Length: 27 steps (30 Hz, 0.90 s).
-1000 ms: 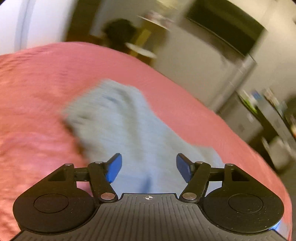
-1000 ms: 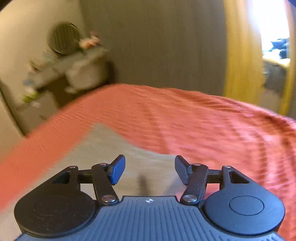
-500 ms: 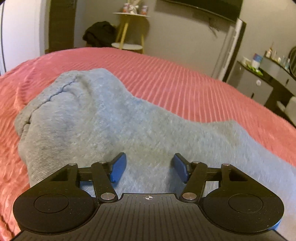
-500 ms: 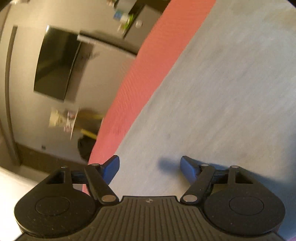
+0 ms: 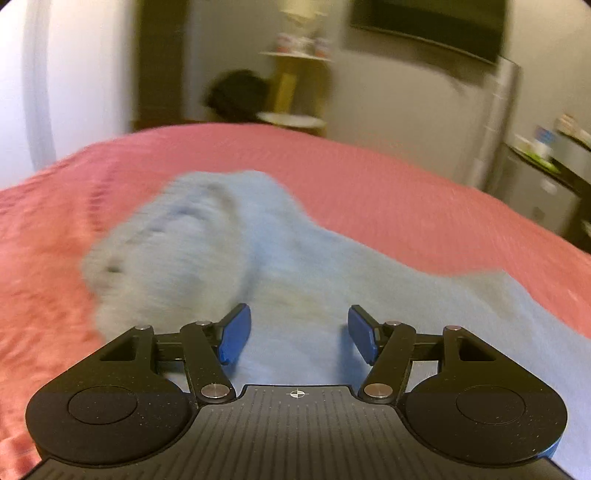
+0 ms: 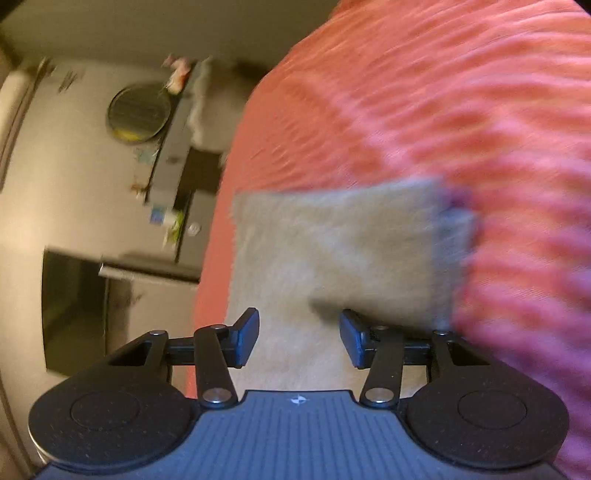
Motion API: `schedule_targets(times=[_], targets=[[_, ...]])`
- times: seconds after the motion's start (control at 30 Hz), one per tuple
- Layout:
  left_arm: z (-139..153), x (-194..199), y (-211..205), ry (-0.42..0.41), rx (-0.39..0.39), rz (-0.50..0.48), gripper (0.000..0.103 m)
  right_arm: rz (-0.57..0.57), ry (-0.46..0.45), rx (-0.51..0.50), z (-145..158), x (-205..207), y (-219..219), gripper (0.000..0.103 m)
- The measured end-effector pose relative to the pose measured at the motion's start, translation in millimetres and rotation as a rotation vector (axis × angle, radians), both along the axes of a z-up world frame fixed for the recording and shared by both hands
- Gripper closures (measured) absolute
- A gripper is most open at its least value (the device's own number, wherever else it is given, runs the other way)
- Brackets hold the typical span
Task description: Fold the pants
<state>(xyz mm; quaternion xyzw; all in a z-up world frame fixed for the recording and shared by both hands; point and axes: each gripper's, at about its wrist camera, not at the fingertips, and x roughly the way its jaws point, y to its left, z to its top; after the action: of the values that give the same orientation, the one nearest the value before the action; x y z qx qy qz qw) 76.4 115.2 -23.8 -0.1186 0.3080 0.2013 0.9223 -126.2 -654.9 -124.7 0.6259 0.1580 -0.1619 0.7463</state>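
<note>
Grey-blue sweatpants (image 5: 229, 251) lie on a red ribbed bedspread (image 5: 388, 192). In the left wrist view the bunched waist end sits ahead and to the left, and the cloth runs back under my left gripper (image 5: 299, 334), which is open and empty just above it. In the right wrist view, rolled sideways, the squared leg end of the pants (image 6: 332, 251) lies ahead on the bedspread (image 6: 461, 110). My right gripper (image 6: 299, 338) is open and empty above the cloth. Both views are blurred by motion.
Beyond the bed stand a yellow side table (image 5: 295, 74) with small items, a dark bundle (image 5: 236, 94), a wall TV (image 5: 428, 26) and a grey cabinet (image 5: 546, 184). The right wrist view shows a round mirror (image 6: 138, 112) and the cabinet (image 6: 184, 166).
My left gripper has pulled back and up from the pants. My right gripper has swung so the leg end now shows ahead. Both grippers stay open.
</note>
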Motion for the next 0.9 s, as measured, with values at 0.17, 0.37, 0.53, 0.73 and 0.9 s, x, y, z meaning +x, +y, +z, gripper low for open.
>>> schedule_targets(times=[0.17,0.37,0.53,0.73,0.9], targets=[[2.0,-13.2,17.1,0.013,-0.069,0.106,0.028,0.021,-0.038,0.024,-8.6,-12.6,-4.5,0.046],[13.1,-26.7,-5.4,0.011,-0.096,-0.035,0.024,0.079,-0.06,0.021,-5.6,-8.2,-10.8,0.028],[14.5,-31.6,-15.0,0.035,-0.145,-0.109,0.024,0.098,-0.003,-0.031,13.9,-2.1,-11.0,0.028],[7.3,-24.1,-14.7,0.085,-0.147,-0.098,0.023,0.046,0.139,-0.188,32.1,-33.9,-18.1,0.015],[6.3,-25.2,-18.7,0.101,-0.146,-0.075,0.023,0.047,0.097,-0.135,18.7,-43.1,-25.7,0.015]])
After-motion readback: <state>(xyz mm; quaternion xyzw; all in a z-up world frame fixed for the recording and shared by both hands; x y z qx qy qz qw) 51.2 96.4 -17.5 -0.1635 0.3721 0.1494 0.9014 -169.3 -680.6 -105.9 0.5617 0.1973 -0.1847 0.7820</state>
